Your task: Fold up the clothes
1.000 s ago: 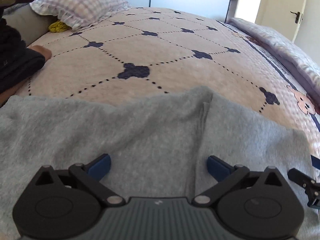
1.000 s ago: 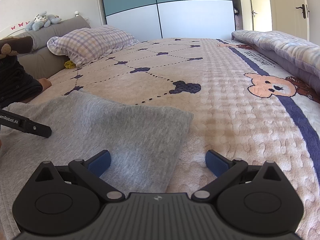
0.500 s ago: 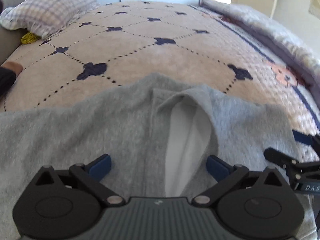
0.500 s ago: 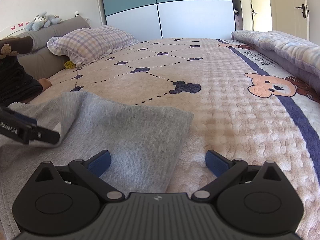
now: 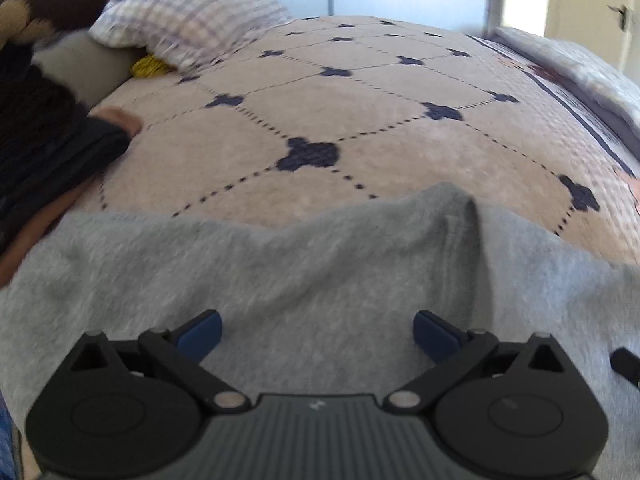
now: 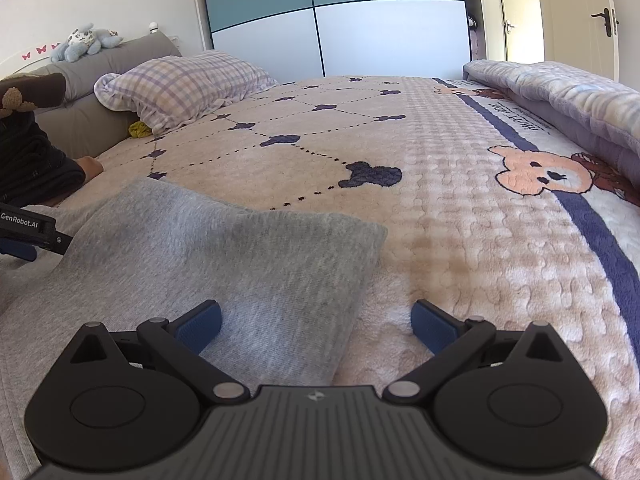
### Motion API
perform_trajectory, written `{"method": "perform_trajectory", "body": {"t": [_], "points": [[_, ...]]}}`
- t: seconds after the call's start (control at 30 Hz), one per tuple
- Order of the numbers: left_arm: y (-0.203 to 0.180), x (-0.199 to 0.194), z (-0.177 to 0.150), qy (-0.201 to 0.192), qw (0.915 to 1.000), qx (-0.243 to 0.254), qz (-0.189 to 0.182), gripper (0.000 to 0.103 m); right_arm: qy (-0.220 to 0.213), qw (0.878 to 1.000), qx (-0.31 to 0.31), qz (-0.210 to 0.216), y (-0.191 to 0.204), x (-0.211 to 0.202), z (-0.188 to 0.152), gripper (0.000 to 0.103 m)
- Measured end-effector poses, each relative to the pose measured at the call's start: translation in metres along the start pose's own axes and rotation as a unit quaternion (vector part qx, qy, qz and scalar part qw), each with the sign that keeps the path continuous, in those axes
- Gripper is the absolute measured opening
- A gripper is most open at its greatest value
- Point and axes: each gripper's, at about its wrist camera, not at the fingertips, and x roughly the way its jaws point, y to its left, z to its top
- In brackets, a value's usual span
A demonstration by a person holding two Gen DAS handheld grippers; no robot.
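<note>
Grey garment is lying spread on the bed. Left claw is gaping wide over it, gripping nothing. Right claw, equally wide and empty, is straddling the garment's folded edge; only its view is showing the bear print.

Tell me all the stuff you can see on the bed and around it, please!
Grey garment: one, spread on the near bed.
Blanket: one, beige with navy shapes and bears, covering the bed.
Checked pillow: one, purple-white, far left.
Yellow thing: one, beside the pillow.
Plush toy: one, blue-white, on the grey headboard.
Folded quilt: one, lilac, right edge.
Wardrobe: blue-white, behind.
Left gripper: open, above the garment.
Right gripper: open, over the garment's edge.
</note>
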Motion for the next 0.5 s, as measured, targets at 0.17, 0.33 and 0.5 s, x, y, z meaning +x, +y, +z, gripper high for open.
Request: {"method": "perform_trajectory", "body": {"t": [0.17,0.33,0.5], "points": [[-0.002,-0.002,-0.002,0.009,0.9999,0.005,0.008,0.102,0.000,1.000,0.000,0.000,0.000,0.000,0.000,0.103],[0.003,-0.002,-0.005,0.010,0.9999,-0.008,0.011,0.102,0.000,1.000,0.000,0.000,0.000,0.000,0.000,0.103],[0.002,-0.003,-0.006,0.011,0.9998,-0.007,0.012,0.103,0.000,1.000,0.000,0.000,0.000,0.000,0.000,0.103]]}}
